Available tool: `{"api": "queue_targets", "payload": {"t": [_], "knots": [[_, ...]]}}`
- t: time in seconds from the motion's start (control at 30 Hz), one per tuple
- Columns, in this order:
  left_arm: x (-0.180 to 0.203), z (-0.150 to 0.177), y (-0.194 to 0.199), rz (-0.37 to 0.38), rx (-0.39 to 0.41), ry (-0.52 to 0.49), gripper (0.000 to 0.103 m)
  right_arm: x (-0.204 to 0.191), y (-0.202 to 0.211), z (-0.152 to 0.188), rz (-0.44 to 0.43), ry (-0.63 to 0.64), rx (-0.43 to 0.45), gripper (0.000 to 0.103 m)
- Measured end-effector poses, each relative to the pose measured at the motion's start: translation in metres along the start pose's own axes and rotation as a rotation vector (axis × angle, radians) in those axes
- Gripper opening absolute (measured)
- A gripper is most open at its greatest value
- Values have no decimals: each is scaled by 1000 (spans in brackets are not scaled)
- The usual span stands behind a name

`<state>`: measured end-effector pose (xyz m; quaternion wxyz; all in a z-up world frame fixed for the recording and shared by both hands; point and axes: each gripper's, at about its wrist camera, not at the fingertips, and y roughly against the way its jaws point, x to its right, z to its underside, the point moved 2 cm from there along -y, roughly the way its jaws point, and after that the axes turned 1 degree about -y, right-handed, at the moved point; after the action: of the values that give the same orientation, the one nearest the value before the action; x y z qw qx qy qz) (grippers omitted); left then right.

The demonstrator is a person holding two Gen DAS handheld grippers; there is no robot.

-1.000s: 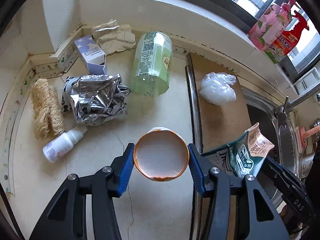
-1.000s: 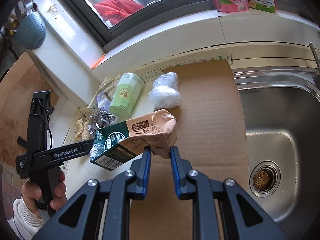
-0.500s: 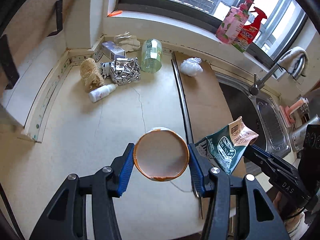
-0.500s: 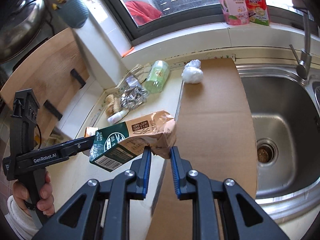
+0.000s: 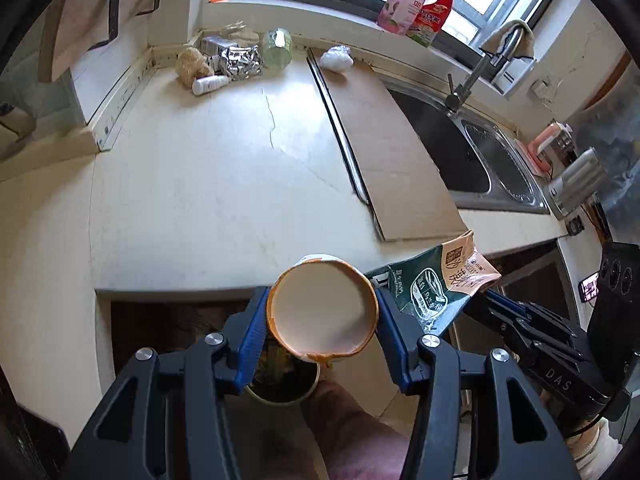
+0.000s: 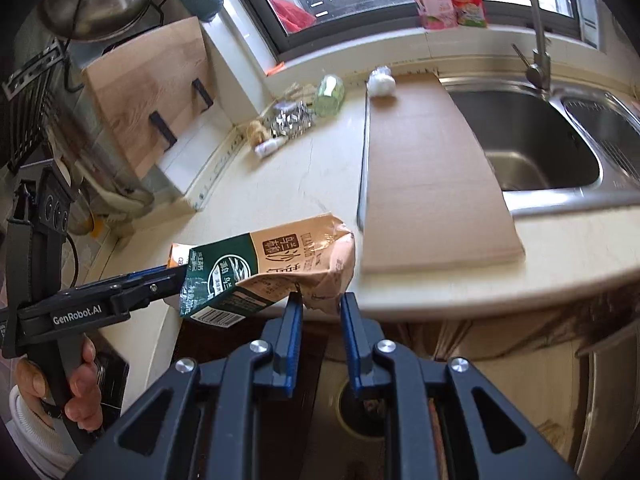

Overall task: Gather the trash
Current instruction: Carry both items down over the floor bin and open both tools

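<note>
My left gripper [image 5: 322, 302] is shut on a paper cup [image 5: 322, 314] with an orange rim and white inside, its mouth facing the camera. The cup hangs just past the counter's front edge, above a round dark bin [image 5: 280, 385] on the floor. My right gripper [image 6: 320, 309] is shut on the crumpled tan end of a green and tan drink carton [image 6: 264, 270], also off the counter's front edge. In the left wrist view the carton [image 5: 434, 282] is just right of the cup. The bin's opening [image 6: 360, 410] shows below the right fingers.
At the counter's back lie crumpled foil [image 5: 240, 62], a green bottle [image 5: 276, 49], a small white bottle [image 5: 210, 85], a loofah [image 5: 192, 65] and a white plastic wad [image 5: 338, 58]. A cardboard sheet [image 5: 384, 132] lies beside the steel sink [image 5: 472, 152]. A hand [image 6: 82, 392] grips the left tool.
Both grippers have drawn back from the rear of the counter to beyond its front edge, each keeping its load. The trash pile has shrunk into the distance and the bin has come into view below.
</note>
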<state>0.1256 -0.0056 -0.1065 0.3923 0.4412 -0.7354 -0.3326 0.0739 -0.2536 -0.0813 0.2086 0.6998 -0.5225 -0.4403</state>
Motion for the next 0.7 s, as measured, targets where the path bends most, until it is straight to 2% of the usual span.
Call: {"api": "queue_targets", "payload": {"t": [0.17,0.37,0.57,0.7], "knots": [[-3,50,-11,3,-86,5,50,2,-3,51,27,-27,-89,19],[-7,95,-54,-14,-209,26,50,21,-22,94,65,-65,-196,18],[-21,142,-132,-50,-326,33,50,55,-72,138,156,-69,-291,18],[-34,170,-188,-72,-374,23,51,76,-112,163,213,-48,-334,18]]}}
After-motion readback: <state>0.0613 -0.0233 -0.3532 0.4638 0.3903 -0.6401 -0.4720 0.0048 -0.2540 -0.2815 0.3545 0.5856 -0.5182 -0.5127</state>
